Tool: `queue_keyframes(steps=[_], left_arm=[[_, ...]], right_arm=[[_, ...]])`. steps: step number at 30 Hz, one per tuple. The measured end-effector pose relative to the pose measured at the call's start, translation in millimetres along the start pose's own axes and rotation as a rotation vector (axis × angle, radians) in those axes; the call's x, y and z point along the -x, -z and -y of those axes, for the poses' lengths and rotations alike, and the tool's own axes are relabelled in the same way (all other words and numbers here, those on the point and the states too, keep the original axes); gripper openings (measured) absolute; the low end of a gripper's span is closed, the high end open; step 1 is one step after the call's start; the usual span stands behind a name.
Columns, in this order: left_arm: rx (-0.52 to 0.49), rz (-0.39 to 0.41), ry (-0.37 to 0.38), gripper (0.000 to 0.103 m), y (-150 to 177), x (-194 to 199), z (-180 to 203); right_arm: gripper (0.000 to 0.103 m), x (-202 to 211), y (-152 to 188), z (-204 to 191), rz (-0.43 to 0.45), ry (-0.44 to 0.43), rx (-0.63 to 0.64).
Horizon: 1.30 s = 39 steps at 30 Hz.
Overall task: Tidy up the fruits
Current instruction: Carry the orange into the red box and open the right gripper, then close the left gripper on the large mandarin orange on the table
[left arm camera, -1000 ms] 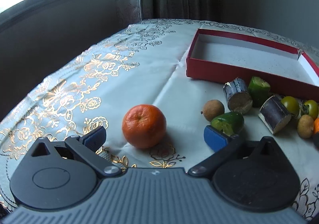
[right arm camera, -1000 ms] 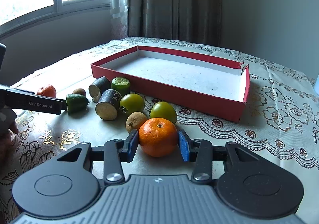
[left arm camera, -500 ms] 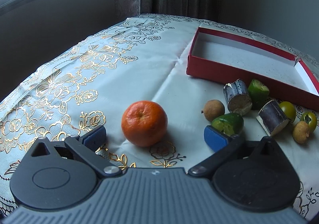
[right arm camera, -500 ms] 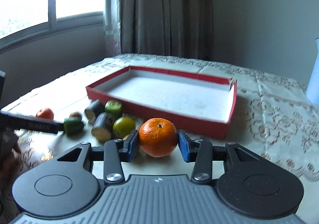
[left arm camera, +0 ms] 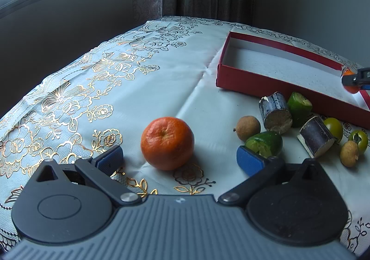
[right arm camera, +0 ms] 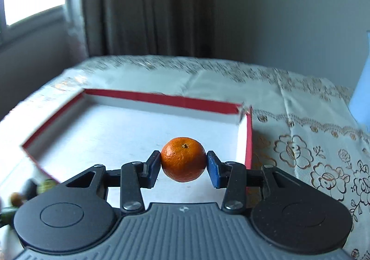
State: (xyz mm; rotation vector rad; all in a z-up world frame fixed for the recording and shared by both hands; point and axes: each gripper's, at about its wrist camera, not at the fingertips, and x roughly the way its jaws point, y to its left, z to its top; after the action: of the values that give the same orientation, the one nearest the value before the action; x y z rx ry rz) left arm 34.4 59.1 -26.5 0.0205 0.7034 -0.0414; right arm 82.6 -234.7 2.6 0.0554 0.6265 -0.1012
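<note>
In the left wrist view, the left tool (left arm camera: pixel 178 158) stands released, its blue pads spread wide with a second tangerine (left arm camera: pixel 167 143) sitting on the desk (left arm camera: pixel 161 74) between and just ahead of them, untouched. If this tool closes off-centre, the round fruit will likely roll away across the smooth cloth; the right pad also lies just beside a cut green piece (left arm camera: pixel 264 144), so a careless closing could nudge or catch that piece instead. Near it lie the brown longan (left arm camera: pixel 248 127), the dark cut stubs (left arm camera: pixel 275 112) and small green fruits (left arm camera: pixel 333 126), crowded along the front wall of the red box (left arm camera: pixel 272 85), and a sweep through them could scatter them toward the desk's near edge. At this view's right side the right tool shows small over the box's right end. In the right wrist view, the right tool (right arm camera: pixel 183 165) is clenched on the held tangerine (right arm camera: pixel 183 159), which hangs above the box's white floor near its right wall and front right corner. The pads touch only the fruit's sides, so a hard squeeze may bruise it and a loose one may drop it; let go from up here, it could bounce and roll, possibly over the low wall onto the desk.
</note>
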Motion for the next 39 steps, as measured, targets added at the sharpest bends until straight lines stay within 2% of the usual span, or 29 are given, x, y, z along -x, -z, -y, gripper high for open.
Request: queue_keyframes(steps=[5,6,7,8,10,13,15,16,19,22,24,30,39], left_arm=[[0.000,0.000,-0.001,0.103,0,0,0],[0.001,0.000,-0.001,0.103,0,0,0],[0.001,0.000,-0.001,0.103,0,0,0],[0.000,0.000,-0.001,0.103,0,0,0],[0.001,0.000,-0.001,0.103,0,0,0],[0.000,0.000,0.000,0.103,0,0,0],[0.003,0.001,0.005,0.103,0,0,0],[0.004,0.001,0.008,0.103,0,0,-1],[0.033,0.032,0.036,0.103,2,7,-7],[0.067,0.082,0.051,0.103,10,20,-19],[0.092,0.113,0.057,0.103,17,28,-29],[0.087,0.189,0.009,0.103,18,44,-43],[-0.041,0.172,-0.004,0.103,6,31,-19]], right_arm=[[0.045,-18,8,1,-0.035,0.023,0.014],[0.050,-19,9,0,-0.046,0.026,0.029],[0.062,-21,10,-1,-0.058,0.029,0.040],[0.067,-21,11,-2,-0.062,0.038,0.046],[0.067,-11,14,0,-0.019,0.057,0.032],[0.068,18,21,9,0.056,0.010,-0.009],[0.075,44,33,16,0.121,-0.006,-0.024],[0.083,55,40,19,0.151,-0.013,-0.027],[0.084,84,62,30,0.227,-0.022,-0.028],[0.084,98,78,37,0.262,-0.010,-0.031],[0.084,99,83,41,0.265,-0.030,-0.043],[0.084,92,85,39,0.249,-0.059,-0.044],[0.084,91,88,42,0.246,-0.065,-0.062]])
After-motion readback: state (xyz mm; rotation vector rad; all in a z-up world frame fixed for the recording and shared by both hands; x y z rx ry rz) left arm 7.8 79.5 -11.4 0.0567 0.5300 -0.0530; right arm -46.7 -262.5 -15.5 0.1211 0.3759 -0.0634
